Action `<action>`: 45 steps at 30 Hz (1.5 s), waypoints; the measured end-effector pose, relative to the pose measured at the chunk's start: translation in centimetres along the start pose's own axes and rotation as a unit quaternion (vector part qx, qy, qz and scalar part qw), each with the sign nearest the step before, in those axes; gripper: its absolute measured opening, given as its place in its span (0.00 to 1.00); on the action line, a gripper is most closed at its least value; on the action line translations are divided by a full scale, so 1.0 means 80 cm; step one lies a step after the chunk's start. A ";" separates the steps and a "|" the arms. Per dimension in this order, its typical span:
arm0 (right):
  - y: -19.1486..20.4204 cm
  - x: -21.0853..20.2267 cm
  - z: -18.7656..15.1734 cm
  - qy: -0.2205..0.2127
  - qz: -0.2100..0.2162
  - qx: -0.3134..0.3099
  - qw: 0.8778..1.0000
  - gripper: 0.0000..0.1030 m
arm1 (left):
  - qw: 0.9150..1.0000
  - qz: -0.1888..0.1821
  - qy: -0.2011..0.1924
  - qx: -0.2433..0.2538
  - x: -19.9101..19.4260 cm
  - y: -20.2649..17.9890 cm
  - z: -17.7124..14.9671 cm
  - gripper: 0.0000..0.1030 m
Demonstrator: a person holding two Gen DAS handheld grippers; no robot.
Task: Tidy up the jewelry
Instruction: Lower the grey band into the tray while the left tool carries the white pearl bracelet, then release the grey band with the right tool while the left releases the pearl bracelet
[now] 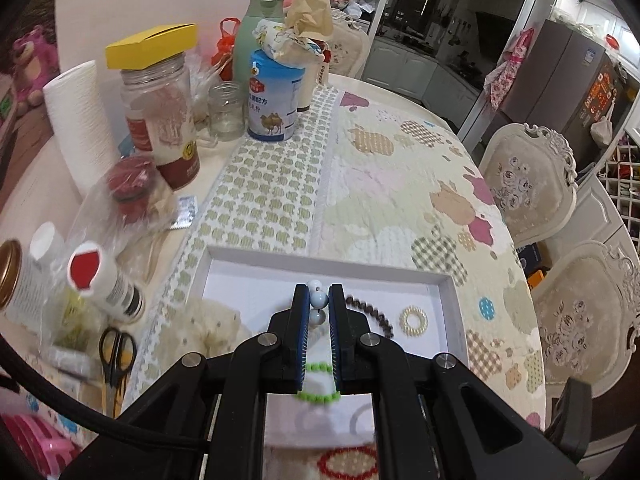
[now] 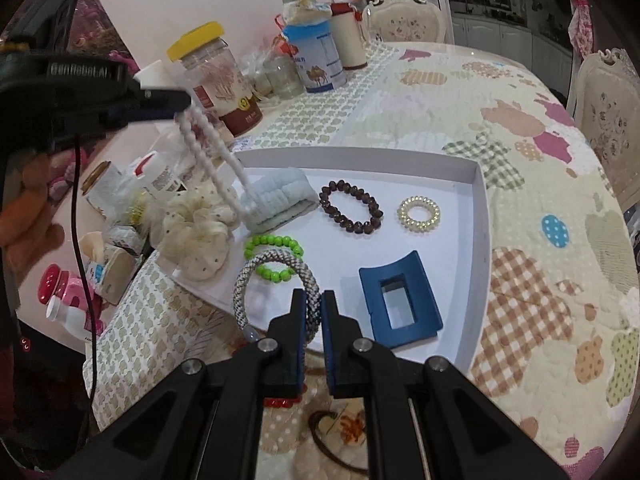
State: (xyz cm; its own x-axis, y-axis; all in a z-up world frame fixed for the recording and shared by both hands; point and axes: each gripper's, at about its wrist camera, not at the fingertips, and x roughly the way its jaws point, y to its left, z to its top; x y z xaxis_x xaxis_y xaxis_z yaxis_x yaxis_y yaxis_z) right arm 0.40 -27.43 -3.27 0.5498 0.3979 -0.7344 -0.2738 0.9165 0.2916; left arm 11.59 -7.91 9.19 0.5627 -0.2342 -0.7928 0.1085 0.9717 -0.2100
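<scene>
Tray (image 2: 478,216) mid-frame holding your brown bracelet (image 2: 351,207), pearl coil (image 2: 418,213), blue clip (image 2: 400,300), left gripper (image 1: 319,300) clamping pale beads (image 1: 319,300), right gripper (image 2: 313,305) pinching speckled bangle (image 2: 256,276).

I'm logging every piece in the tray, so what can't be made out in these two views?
- Left wrist: pale bead strand, only a few beads show; fingers hide the rest.
- Left wrist: green bead bracelet, blurred, partly behind the gripper.
- Right wrist: grey woven bracelet, near side hidden by right gripper.
</scene>
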 end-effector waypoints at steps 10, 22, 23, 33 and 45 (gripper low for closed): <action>-0.007 0.048 0.016 0.031 -0.003 0.011 0.999 0.07 | 0.999 0.008 0.026 -0.026 0.068 0.031 0.026 0.08; -0.013 0.095 0.027 0.059 -0.014 0.012 0.998 0.07 | 0.993 0.051 0.080 -0.070 0.129 0.099 -0.017 0.08; -0.013 0.098 0.027 0.061 -0.016 0.012 0.998 0.07 | 0.993 0.053 0.080 -0.069 0.130 0.101 -0.018 0.08; -0.010 0.108 0.028 0.070 -0.036 -0.005 0.997 0.08 | 0.991 0.056 0.091 -0.080 0.132 0.105 -0.033 0.16; 0.001 0.071 0.025 0.038 -0.024 0.003 0.999 0.31 | 0.995 0.070 0.055 -0.052 0.074 0.085 -0.046 0.29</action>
State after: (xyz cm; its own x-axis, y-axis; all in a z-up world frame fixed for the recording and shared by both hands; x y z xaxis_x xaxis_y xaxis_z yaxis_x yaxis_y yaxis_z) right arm 5.03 -25.04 -6.19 0.5005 0.3498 -0.7919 -0.2440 0.9346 0.2587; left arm 12.62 -2.80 0.95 0.4720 -0.1046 -0.8754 -0.0531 0.9878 -0.1467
